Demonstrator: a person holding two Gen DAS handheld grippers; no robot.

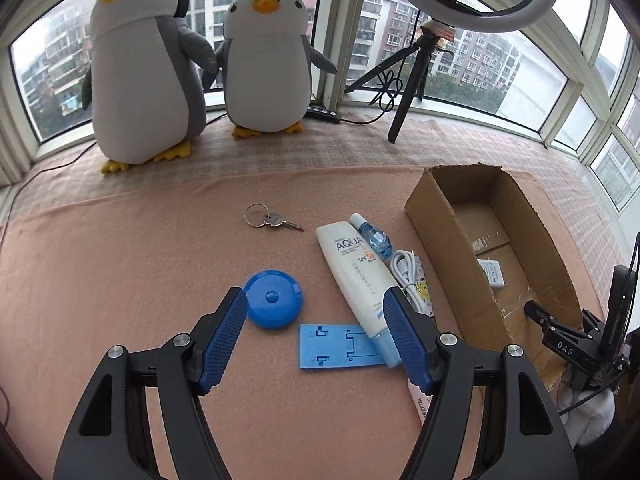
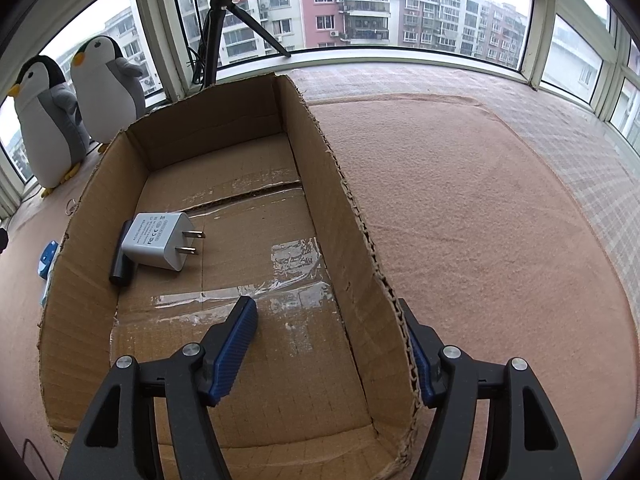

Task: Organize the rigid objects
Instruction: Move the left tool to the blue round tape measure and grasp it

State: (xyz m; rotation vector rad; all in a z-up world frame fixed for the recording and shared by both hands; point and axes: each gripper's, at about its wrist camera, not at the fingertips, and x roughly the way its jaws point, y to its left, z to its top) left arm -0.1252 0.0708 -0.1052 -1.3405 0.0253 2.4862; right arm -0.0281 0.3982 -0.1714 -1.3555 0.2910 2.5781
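My left gripper (image 1: 315, 308) is open and hovers low over the pink cloth. Between its fingers lie a round blue tape measure (image 1: 273, 304), a flat blue plastic stand (image 1: 336, 346) and a white sunscreen tube (image 1: 356, 276) whose cap end rests on the stand. Farther off are a key on a ring (image 1: 269, 220), a small blue bottle (image 1: 373, 237) and a coiled white cable (image 1: 407, 274). My right gripper (image 2: 324, 310) is open and straddles the right wall of the cardboard box (image 2: 352, 216). A white charger (image 2: 160, 243) leans on a black object (image 2: 121, 262) inside.
Two plush penguins (image 1: 148, 76) stand at the back by the window, beside a ring light on a tripod (image 1: 416, 80) with a cable and inline remote (image 1: 323, 114). The cloth right of the box (image 2: 500, 240) is bare. The right gripper (image 1: 538, 312) shows at the box's near end.
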